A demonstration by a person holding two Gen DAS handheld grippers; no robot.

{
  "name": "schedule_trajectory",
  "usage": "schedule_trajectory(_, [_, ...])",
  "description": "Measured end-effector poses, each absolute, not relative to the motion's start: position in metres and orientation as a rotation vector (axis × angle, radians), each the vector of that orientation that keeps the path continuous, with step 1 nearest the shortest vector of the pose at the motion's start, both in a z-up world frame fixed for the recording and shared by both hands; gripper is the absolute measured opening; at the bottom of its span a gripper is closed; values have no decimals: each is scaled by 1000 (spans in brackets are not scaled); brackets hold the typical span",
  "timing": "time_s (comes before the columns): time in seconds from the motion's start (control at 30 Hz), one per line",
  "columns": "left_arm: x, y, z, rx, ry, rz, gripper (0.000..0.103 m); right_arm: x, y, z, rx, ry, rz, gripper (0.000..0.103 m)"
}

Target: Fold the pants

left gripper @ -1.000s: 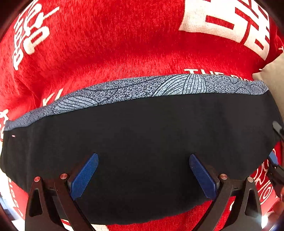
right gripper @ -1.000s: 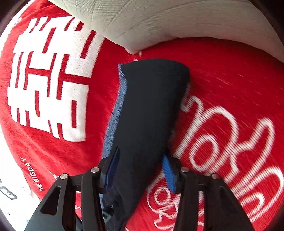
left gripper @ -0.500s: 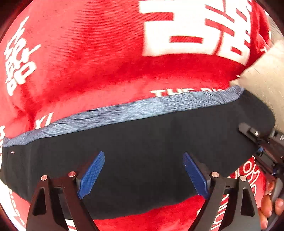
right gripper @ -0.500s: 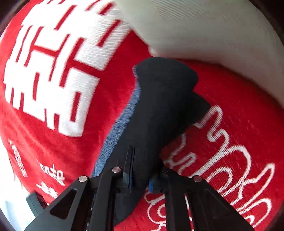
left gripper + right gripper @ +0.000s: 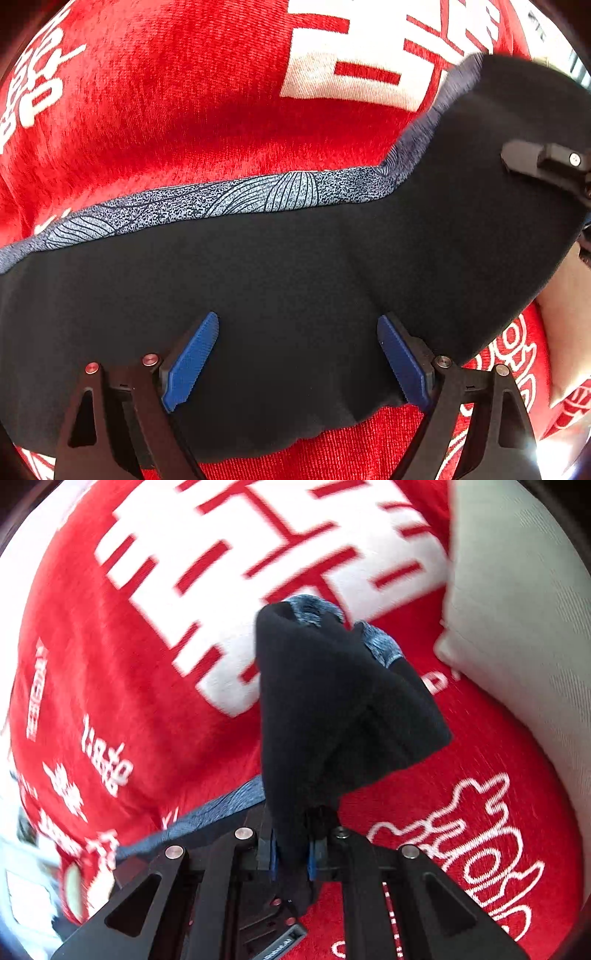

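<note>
The pants (image 5: 280,280) are black with a blue-grey patterned strip (image 5: 221,203) along the far edge and lie across a red blanket (image 5: 177,122). My left gripper (image 5: 297,354) is open, its blue pads (image 5: 190,360) resting over the middle of the pants. My right gripper (image 5: 291,853) is shut on the right end of the pants (image 5: 325,709) and holds it lifted off the blanket. That lifted end (image 5: 498,155) and the right gripper's body (image 5: 546,166) show at the upper right of the left wrist view.
The red blanket (image 5: 147,709) carries large white lettering (image 5: 258,565). A beige cushion (image 5: 517,620) lies at the right edge, close to the lifted end of the pants.
My right gripper closed on the right end of the pants and lifted it up and toward the left. My left gripper stayed open over the middle.
</note>
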State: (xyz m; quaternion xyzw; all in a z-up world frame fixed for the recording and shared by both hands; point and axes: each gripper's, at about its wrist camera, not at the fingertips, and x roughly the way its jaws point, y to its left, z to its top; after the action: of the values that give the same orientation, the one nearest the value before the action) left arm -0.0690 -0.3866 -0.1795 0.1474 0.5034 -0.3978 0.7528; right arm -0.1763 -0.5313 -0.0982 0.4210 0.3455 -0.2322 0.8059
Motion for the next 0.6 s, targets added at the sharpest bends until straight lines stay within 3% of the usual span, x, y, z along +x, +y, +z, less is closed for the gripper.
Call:
schedule_trajectory(0.17, [-49, -368, -170, 259, 1196, -926, 87, -141, -495, -72, 705, 798, -442, 12])
schedule_trajectory(0.37, [14, -274, -119, 181, 1232, -818, 88, -102, -443, -52, 506, 866, -394, 12])
schedule_trajectory(0.6, [92, -165, -117, 252, 1217, -616, 88, -39, -347, -85, 296, 1004, -345, 13])
